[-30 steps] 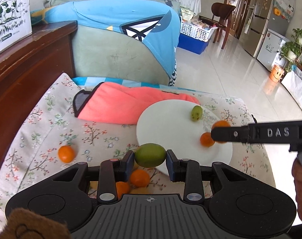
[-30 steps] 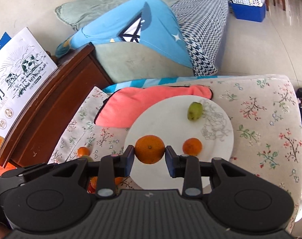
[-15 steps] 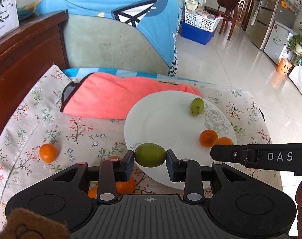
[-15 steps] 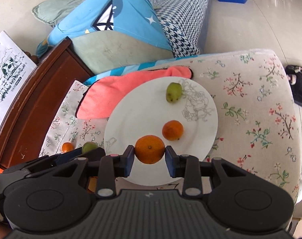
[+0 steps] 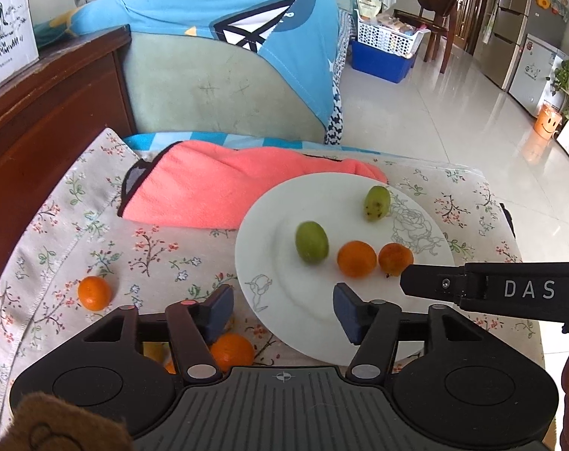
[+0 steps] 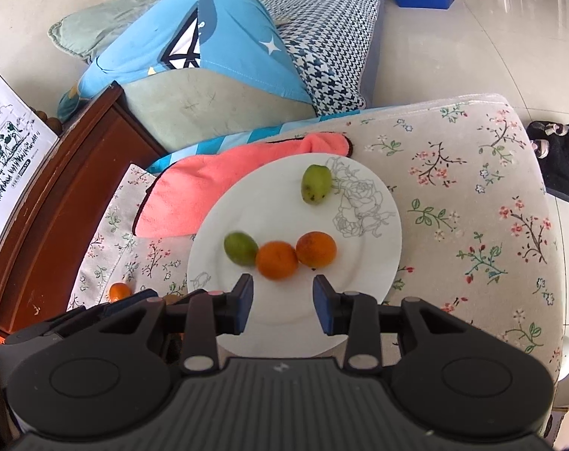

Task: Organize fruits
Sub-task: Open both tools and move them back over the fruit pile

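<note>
A white plate (image 5: 276, 225) lies on the floral cloth and carries two green fruits (image 5: 311, 241) (image 5: 377, 203) and two oranges (image 5: 356, 258) (image 5: 395, 258). My left gripper (image 5: 284, 310) hangs over the plate's near rim, its jaws opening with nothing between them. My right gripper (image 6: 283, 302) is over the same rim, jaws opening, just short of the nearer orange (image 6: 276, 259), which lies blurred on the plate (image 6: 284, 203) and is not gripped. One loose orange (image 5: 94, 292) sits on the cloth at the left. Another orange (image 5: 231, 351) lies under my left fingers.
A pink towel (image 5: 216, 191) lies behind the plate, touching its far rim. A dark wooden cabinet (image 5: 40, 120) stands along the left side, and a sofa with a blue cloth (image 5: 228, 18) is behind. Black slippers (image 6: 558, 165) lie on the floor at the right.
Both grippers have opened. The green fruit has left my left jaws and the orange my right jaws. Both now lie on the plate beside the other orange.
</note>
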